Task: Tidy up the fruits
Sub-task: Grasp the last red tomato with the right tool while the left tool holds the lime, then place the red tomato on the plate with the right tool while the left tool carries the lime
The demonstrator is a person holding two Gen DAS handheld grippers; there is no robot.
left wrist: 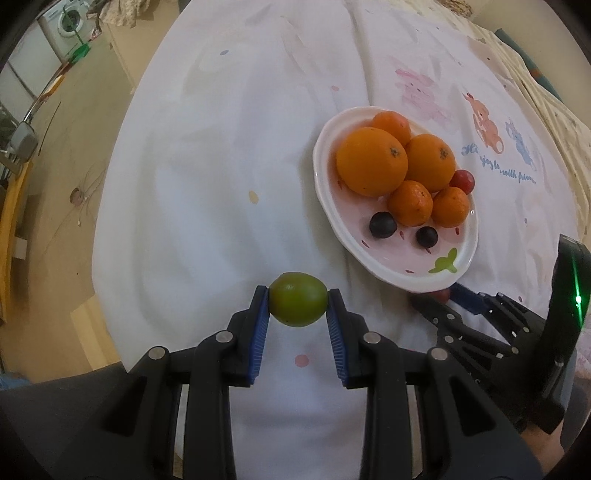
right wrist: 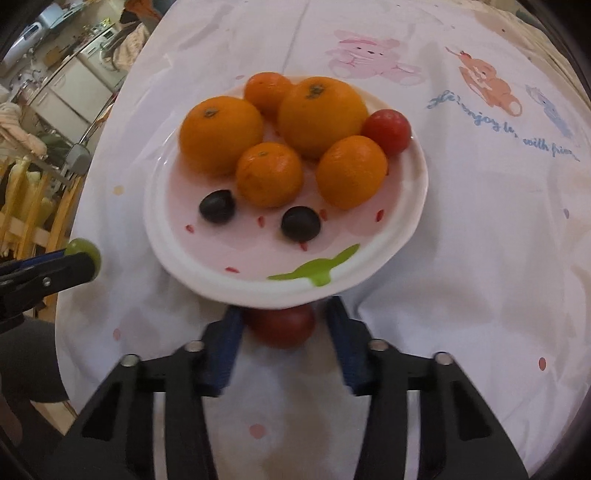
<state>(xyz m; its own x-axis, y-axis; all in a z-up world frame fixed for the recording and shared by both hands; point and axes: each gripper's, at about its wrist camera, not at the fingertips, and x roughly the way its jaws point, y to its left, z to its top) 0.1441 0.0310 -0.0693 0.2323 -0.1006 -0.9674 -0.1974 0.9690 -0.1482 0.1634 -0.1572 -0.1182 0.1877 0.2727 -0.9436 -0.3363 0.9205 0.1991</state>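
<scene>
My left gripper (left wrist: 298, 304) is shut on a green lime (left wrist: 298, 303) and holds it over the white cloth, left of the plate; the lime also shows in the right wrist view (right wrist: 85, 251). My right gripper (right wrist: 282, 325) has its jaws around a red tomato (right wrist: 280, 326) at the plate's near rim; the rim hides the tomato's top. The pink-and-white plate (right wrist: 177, 254) (left wrist: 321, 184) holds several oranges (right wrist: 221, 133) (left wrist: 371, 160), two dark grapes (right wrist: 218, 206) (left wrist: 383, 224) and a red tomato (right wrist: 386, 130) (left wrist: 462, 180).
A white tablecloth (left wrist: 221, 166) with cartoon prints covers the round table. Its edge falls away on the left, where the floor (left wrist: 55, 184), a washing machine (left wrist: 66, 26) and wooden furniture (right wrist: 22, 206) show. The right gripper's body (left wrist: 517, 332) stands just right of the left one.
</scene>
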